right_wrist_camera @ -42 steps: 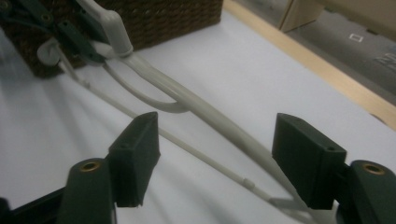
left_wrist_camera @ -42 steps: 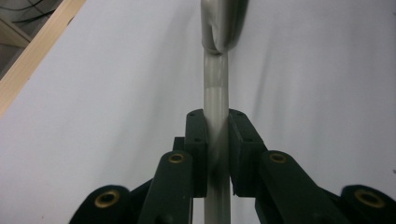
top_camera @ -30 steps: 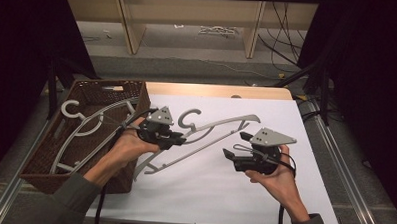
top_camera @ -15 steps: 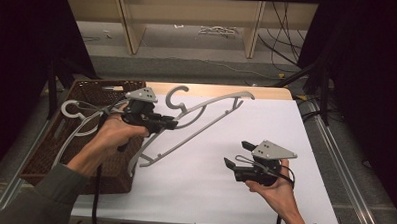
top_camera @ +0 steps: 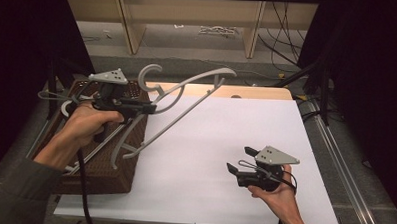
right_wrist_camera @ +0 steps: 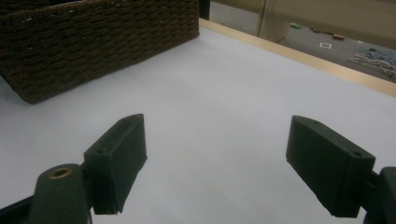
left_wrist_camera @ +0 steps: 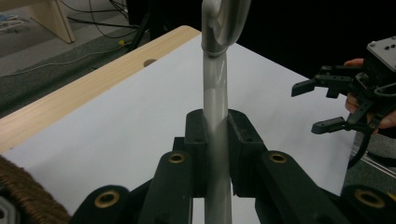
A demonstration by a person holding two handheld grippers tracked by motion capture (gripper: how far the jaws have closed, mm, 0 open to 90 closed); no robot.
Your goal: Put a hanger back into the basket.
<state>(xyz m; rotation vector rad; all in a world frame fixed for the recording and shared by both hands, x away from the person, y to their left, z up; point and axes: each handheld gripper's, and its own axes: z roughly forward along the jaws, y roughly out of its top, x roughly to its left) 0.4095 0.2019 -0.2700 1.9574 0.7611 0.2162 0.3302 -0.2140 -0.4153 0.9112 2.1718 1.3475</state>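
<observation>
A grey plastic hanger [top_camera: 176,118] hangs tilted in the air, its lower end over the brown wicker basket [top_camera: 109,174] and its upper arm over the white table. My left gripper [top_camera: 151,109] is shut on it just below the hook. In the left gripper view the two black jaws clamp the hanger's neck [left_wrist_camera: 215,93], with the left gripper [left_wrist_camera: 215,135] pointing across the table. My right gripper [top_camera: 240,160] is held low over the table's near right part, open with nothing between its jaws. The right gripper [right_wrist_camera: 233,163] faces the basket [right_wrist_camera: 93,37].
A second grey hanger [top_camera: 66,107] lies in the basket at the table's left end. The white table sheet [top_camera: 226,128] spreads between the two hands, with a wooden edge [top_camera: 257,92] at the back. The right gripper [left_wrist_camera: 310,108] also shows far off in the left gripper view.
The left gripper has lifted the hanger off the table and carried it up and left, toward the basket. The right hand has sunk a little toward the table's near edge.
</observation>
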